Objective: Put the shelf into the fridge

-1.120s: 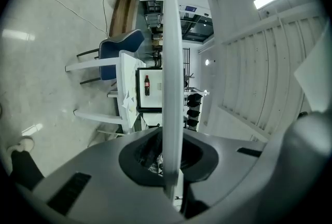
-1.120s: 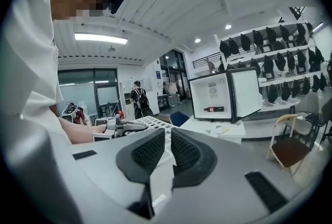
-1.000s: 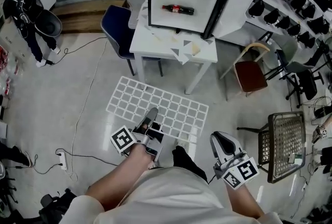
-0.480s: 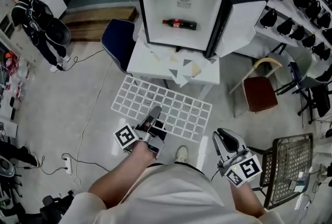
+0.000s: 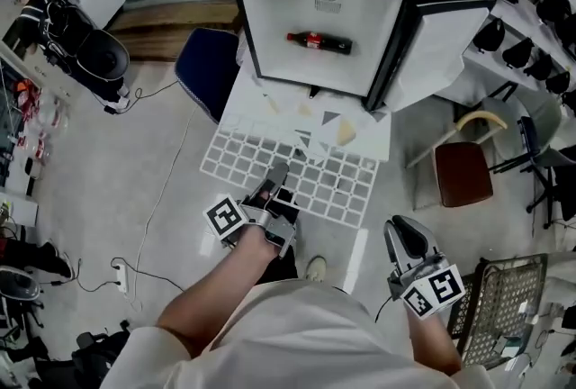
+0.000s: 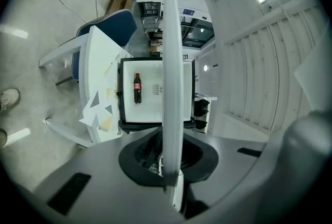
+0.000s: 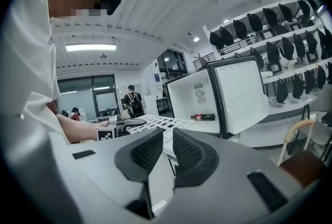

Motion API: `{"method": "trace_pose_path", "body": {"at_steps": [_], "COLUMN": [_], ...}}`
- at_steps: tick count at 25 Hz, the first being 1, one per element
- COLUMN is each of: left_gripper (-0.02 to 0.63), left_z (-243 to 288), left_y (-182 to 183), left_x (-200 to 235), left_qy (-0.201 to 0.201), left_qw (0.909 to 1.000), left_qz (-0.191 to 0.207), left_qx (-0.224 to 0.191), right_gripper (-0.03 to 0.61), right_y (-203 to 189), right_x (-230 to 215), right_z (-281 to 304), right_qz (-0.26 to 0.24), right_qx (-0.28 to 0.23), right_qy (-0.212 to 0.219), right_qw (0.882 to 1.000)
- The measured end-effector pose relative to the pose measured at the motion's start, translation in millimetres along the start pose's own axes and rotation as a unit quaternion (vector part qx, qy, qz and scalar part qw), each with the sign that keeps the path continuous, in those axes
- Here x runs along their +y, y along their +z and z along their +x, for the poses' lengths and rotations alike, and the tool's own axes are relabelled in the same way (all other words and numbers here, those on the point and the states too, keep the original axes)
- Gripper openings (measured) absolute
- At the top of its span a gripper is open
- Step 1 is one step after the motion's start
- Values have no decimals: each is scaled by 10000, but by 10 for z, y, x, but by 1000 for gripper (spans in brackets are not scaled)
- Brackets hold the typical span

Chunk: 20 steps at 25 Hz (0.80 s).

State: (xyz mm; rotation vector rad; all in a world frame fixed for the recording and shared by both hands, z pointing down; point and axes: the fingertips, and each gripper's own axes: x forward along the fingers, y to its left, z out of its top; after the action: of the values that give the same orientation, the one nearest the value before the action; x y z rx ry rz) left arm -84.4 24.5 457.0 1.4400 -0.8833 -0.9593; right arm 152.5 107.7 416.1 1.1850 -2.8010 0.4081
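Spreading across the frame in the head view is a pale, glossy floor (image 5: 135, 162) with a cable trailing at lower left; a small white table (image 5: 256, 99) stands at upper centre, paper scraps scattered on it; a fridge (image 5: 315, 13) sits on the table with its door (image 5: 450, 36) swung open to the right, and a cola bottle (image 5: 319, 42) lies on its side inside; a blue chair (image 5: 209, 63) stands just left of the table, a brown-seated chair (image 5: 463, 173) to the right, a metal mesh chair (image 5: 508, 288) at lower right; racks of dark bags (image 5: 490, 34) fill the upper right corner; the shelf (image 5: 324, 180), a white wire grid, is held off the floor at frame centre, its long axis running left to right and dipping slightly toward the right, its far long edge over the table's near edge and facing the fridge; the left gripper (image 5: 274, 178) has its jaws clamped on the near long edge, the grid edge-on between them in the left gripper view; the right gripper (image 5: 409, 234) hangs at lower right, well apart from the shelf, jaws only narrowly apart with nothing between them
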Motion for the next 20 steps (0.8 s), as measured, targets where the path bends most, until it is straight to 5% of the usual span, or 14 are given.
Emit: {"method": "trace_pose_path", "body": {"at_steps": [15,20], "left_gripper": [39,40], "left_z": [1420,1709], "left_y": [754,894], "left_x": [55,158], "left_qy": [-136,-65], "left_qw": [9990,9991], "left_qz": [-77,-183], "left_qx": [412,373], "right_gripper": [59,61], "right_y": [496,497], "right_x": [-422,-459], "right_z": [1097,1362], "right_qz": [-126,-199], "right_qx": [97,335], "right_qy": [-486,-311], "right_qw": [9987,9988]}}
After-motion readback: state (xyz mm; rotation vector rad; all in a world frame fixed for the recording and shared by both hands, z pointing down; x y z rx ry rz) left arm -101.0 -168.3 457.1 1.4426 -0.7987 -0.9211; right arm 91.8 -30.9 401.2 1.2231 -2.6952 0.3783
